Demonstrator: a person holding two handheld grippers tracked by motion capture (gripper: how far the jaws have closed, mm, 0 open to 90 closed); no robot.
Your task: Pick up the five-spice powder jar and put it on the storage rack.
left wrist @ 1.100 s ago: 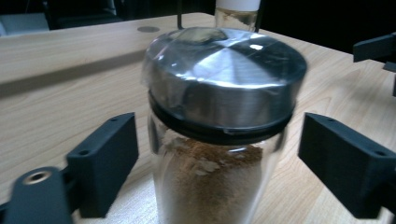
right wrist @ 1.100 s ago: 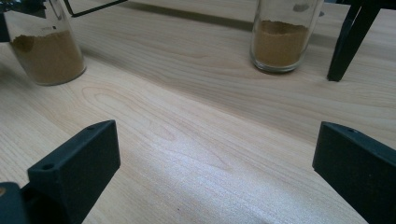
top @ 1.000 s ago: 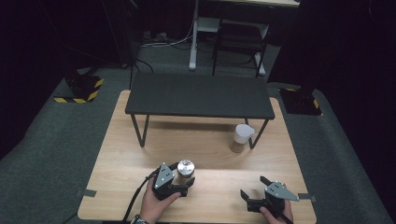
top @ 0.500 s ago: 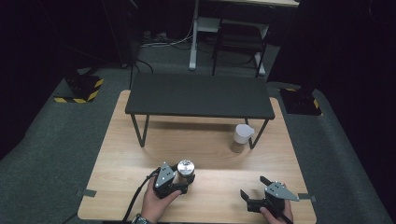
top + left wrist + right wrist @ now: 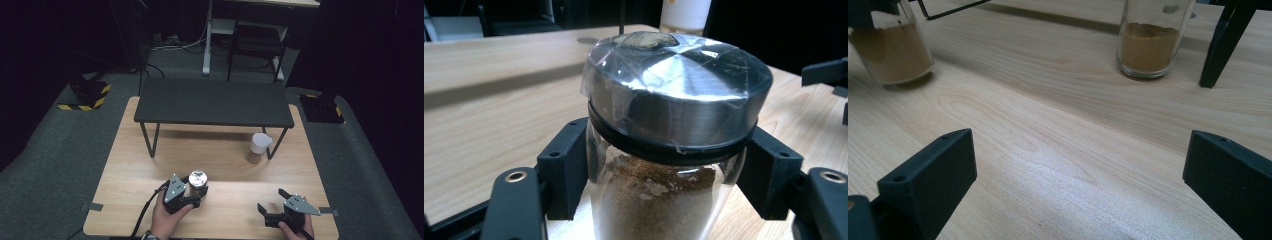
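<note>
Wooden table (image 5: 150, 150), near edge: spice jar (image 5: 198, 181) is clamped below its steel lid by the left tool (image 5: 192, 196), jaws just closed. Right tool (image 5: 280, 210) is held wide open, empty. Glass could slip if lifted fast.

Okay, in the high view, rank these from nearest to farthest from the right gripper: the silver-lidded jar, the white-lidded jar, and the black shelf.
From the right gripper:
1. white-lidded jar, up the table beside the shelf's right leg.
2. silver-lidded jar, off to the left, clamped in the left gripper.
3. black shelf, across the table's far side.
</note>
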